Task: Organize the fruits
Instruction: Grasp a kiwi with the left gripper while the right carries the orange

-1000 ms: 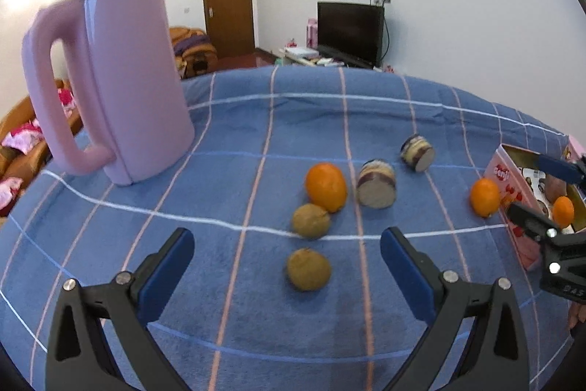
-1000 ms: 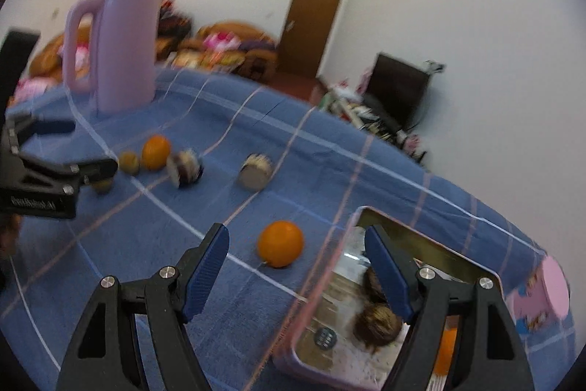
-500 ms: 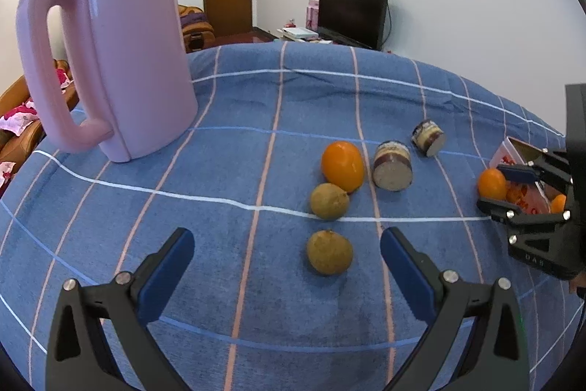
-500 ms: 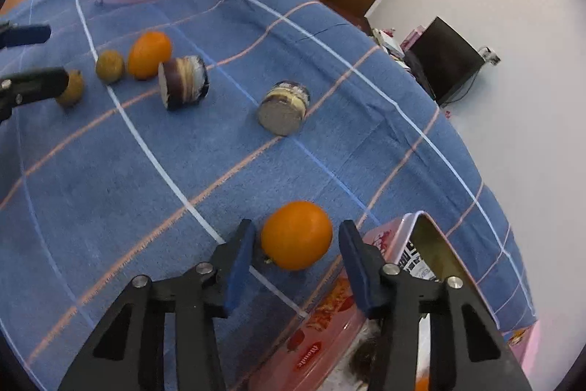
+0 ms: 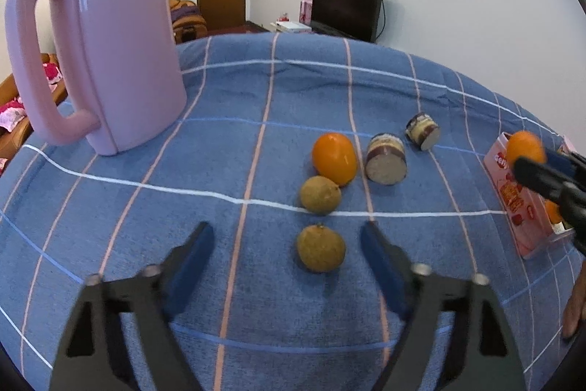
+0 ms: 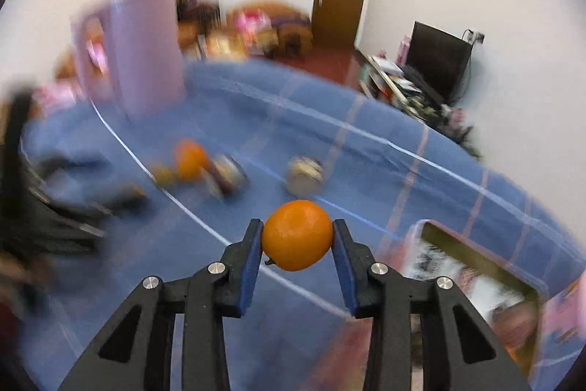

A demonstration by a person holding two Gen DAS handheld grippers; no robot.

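Note:
My right gripper (image 6: 297,237) is shut on an orange (image 6: 297,235) and holds it above the blue cloth, left of the pink box (image 6: 472,266). In the left wrist view that orange (image 5: 525,147) shows over the box (image 5: 512,200), which holds another orange. My left gripper (image 5: 287,246) is open, its jaws on either side of and just short of a brown fruit (image 5: 321,247). A second brown fruit (image 5: 320,194) and an orange (image 5: 334,158) lie just beyond it.
A big pink kettle (image 5: 102,54) stands at the back left on the blue checked cloth (image 5: 219,171). Two small jars (image 5: 386,163) (image 5: 423,131) lie on their sides right of the fruits. A TV and door are in the background.
My right gripper closed on the orange by the box and lifted it. My left gripper moved closer to the nearest brown fruit, its jaws a little narrower.

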